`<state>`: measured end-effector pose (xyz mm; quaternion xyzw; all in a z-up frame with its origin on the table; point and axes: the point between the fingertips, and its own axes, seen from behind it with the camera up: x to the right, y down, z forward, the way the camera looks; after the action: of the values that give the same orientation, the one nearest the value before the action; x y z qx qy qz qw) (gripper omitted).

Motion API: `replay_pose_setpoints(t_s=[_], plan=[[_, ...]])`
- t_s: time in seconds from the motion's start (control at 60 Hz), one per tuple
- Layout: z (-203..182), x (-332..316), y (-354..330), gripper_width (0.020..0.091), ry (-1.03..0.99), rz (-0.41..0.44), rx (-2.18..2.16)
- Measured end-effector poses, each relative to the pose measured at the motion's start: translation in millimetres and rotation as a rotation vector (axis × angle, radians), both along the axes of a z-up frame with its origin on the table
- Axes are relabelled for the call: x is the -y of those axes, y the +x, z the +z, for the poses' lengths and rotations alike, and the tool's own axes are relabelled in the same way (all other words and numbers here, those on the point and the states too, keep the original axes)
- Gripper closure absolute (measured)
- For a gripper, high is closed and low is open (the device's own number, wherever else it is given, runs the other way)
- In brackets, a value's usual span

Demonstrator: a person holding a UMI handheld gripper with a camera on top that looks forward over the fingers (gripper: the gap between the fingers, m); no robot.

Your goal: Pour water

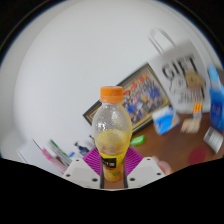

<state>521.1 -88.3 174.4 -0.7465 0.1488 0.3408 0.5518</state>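
Jaws clamp orange-capped bottle [112, 135] above wooden table [185, 150].

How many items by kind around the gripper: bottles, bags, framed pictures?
Bottles: 1, the bottle with an orange cap, between the fingers of the gripper, which press on it
Bags: 1, the white gift bag beyond it
Framed pictures: 1, the picture leaning by the bag
Total: 3

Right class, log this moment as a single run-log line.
gripper: shut on bottle | bottle: upright, orange cap on, orange liquid low | pouring: not begun
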Motion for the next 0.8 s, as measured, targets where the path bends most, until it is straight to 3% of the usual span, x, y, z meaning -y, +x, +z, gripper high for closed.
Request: replay_pose_setpoints(t_s=[0.183,0.3,0.533,0.617,0.717,0.783,0.8], plan=[[-38,-12,115,0.0846,0.049,-0.140,0.605],[-100,-17,166,0.0847,-0.007,-0.183,0.737],[-194,-17,204,0.0834,-0.114,-0.196,0.730],[-191,-15,205,0.0842,-0.066,-0.233,0.707],[-191,-15,207,0.0738,-0.062,-0.246,0.702],[-194,-15,208,0.0644,-0.101,-0.256,0.688],[-197,-14,208,0.0591,-0.121,-0.256,0.686]])
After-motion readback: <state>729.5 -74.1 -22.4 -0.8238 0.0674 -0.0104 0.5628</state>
